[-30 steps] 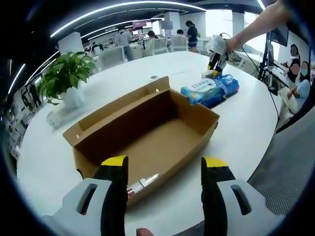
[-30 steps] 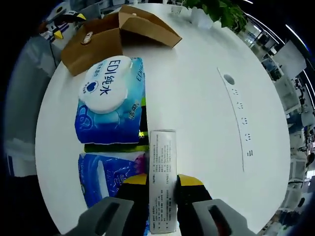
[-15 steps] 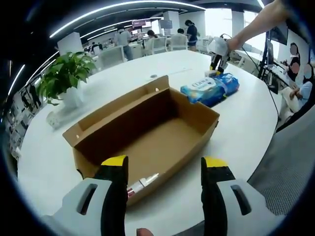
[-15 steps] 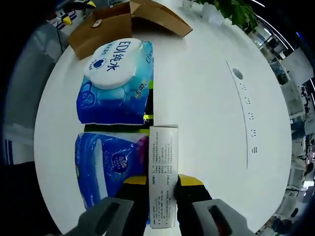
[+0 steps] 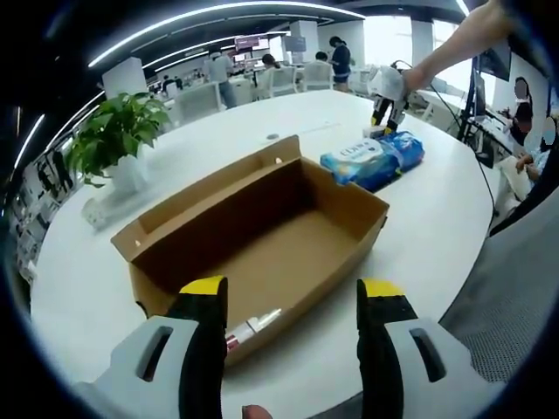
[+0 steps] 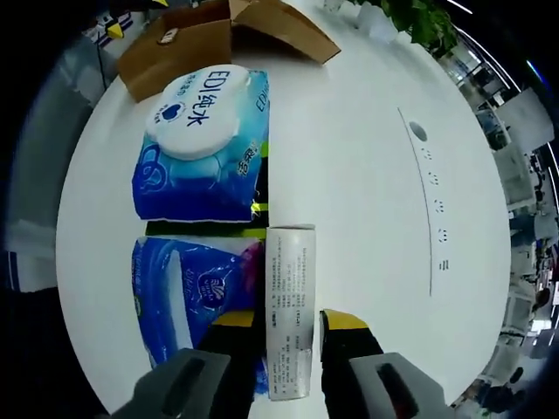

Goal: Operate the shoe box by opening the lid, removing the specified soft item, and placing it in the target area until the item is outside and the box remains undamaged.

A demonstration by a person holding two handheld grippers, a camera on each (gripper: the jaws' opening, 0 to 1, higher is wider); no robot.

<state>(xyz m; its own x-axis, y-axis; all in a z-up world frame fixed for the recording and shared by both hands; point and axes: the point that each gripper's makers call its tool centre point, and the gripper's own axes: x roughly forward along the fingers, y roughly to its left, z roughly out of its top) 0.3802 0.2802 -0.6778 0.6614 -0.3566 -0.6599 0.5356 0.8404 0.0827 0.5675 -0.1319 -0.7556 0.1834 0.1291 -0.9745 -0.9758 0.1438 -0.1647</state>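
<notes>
On the white desk [image 5: 262,122] we see the open shoe box [image 5: 262,231] near its front edge, a small tube [image 5: 253,329] lying inside against the near wall. Beyond it, toward the far right edge, two blue wipe packs [image 6: 203,144] sit beside a slim white carton [image 6: 289,314]. Our left tool [image 5: 293,301] hangs wide apart, empty. Our right tool [image 6: 289,321] brackets the carton, jaws slightly parted; we cannot tell if it grips.

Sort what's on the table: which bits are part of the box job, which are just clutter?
Job:
- open cardboard shoe box
- wet-wipes pack
- blue soft pack
- small white carton between the right gripper jaws
- left gripper, open

Clutter:
- potted plant
- small tube by the box
- round white table
</notes>
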